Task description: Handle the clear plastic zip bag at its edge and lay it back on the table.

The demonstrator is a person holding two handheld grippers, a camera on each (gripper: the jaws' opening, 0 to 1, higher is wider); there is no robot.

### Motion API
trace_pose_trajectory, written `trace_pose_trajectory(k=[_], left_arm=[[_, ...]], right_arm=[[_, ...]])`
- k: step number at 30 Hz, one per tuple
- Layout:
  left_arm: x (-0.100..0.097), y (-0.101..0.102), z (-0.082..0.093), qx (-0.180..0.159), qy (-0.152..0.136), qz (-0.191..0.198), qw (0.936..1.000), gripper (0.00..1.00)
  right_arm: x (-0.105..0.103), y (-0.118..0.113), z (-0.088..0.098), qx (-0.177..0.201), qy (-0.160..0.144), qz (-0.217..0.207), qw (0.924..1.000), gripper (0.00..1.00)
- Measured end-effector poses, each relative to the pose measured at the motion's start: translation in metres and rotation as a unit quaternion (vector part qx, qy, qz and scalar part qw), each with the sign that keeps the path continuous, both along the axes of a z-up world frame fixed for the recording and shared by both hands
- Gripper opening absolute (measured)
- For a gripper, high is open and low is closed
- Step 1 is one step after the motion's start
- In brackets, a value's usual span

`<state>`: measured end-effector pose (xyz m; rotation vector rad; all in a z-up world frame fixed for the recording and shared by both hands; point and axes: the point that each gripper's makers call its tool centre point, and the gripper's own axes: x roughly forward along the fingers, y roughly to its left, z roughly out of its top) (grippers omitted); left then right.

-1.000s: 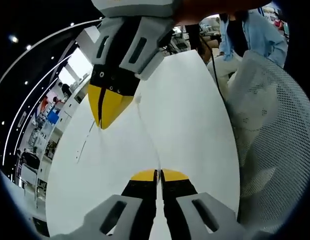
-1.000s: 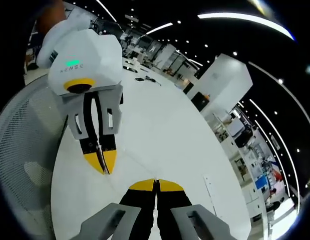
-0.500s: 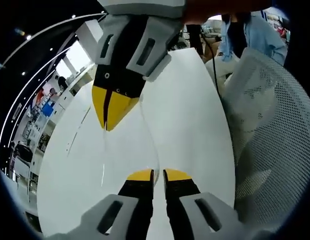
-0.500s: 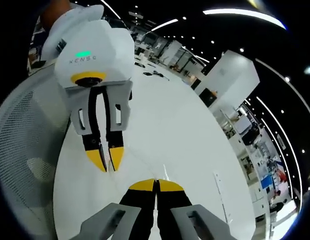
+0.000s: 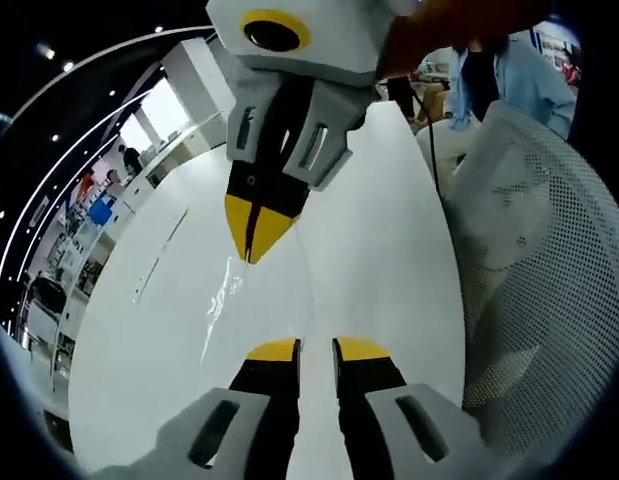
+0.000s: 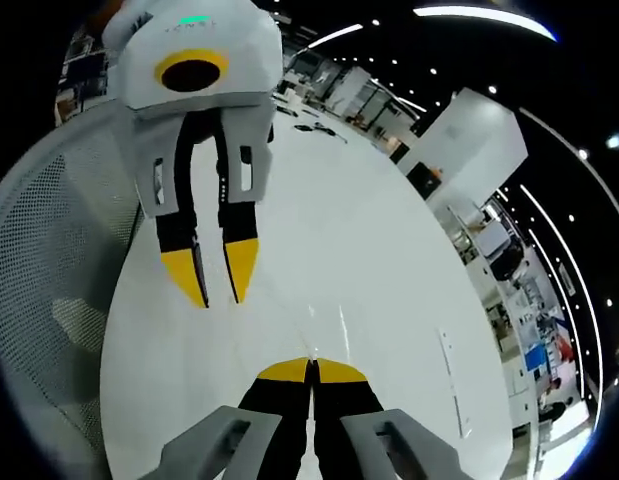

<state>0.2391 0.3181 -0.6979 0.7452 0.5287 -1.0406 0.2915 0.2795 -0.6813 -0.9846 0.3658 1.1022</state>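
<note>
Since a second ago the left tool [image 5: 316, 350] has released the bag [image 5: 221, 300] edge; the right tool [image 6: 311, 370], clenched on it, should lower to the bench [image 6: 369, 270] before letting go.

Parted fingers [image 5: 359, 352] over glinting bag [image 5: 224, 295]

**Legible text: none**

No readable text, label, brand, number or sign in the left gripper view or the right gripper view. In the right gripper view, the white housing of the left gripper [image 6: 211, 283] carries a faint row of small characters near its top edge, just below a green indicator light [image 6: 194, 19]; the characters are too small and too cut off to make out. The white table [image 6: 379, 260] bears no markings that can be read. Distant background fixtures in both views show coloured patches, blurred by the fisheye and not legible.
</note>
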Motion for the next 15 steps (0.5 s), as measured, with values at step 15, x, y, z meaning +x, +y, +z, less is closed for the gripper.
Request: trace_pose_trajectory(k=[15], left_arm=[[-0.009,0.026,0.005,-0.029,0.004,0.048,0.9984,0.19]], right_arm=[[0.017,-0.008,-0.016,-0.015,-0.017,-0.029,0.9993,0.0]])
